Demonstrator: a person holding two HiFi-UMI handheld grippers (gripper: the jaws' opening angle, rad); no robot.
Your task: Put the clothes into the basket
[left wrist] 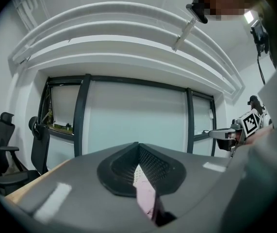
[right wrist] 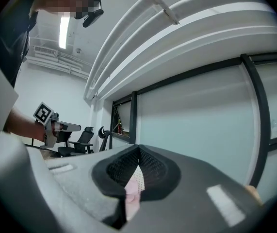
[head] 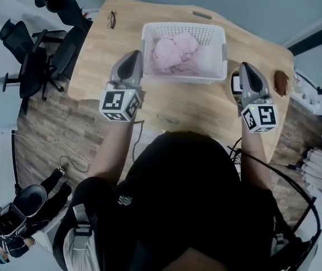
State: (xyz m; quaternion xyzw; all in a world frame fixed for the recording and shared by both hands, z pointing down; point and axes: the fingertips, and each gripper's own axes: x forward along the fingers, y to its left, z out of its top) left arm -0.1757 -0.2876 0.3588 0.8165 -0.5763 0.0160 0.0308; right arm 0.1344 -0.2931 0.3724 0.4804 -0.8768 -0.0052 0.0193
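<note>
A light wooden table (head: 194,103) stands on a wood-plank floor (head: 42,129), with black office chairs (head: 31,61) to its left. At its far side sits a white mesh basket (head: 184,25), pink clothes (head: 175,52) heaped inside. The left gripper (head: 134,55) and right gripper (head: 246,68) flank the basket, each with its jaws pressed together and empty.
</note>
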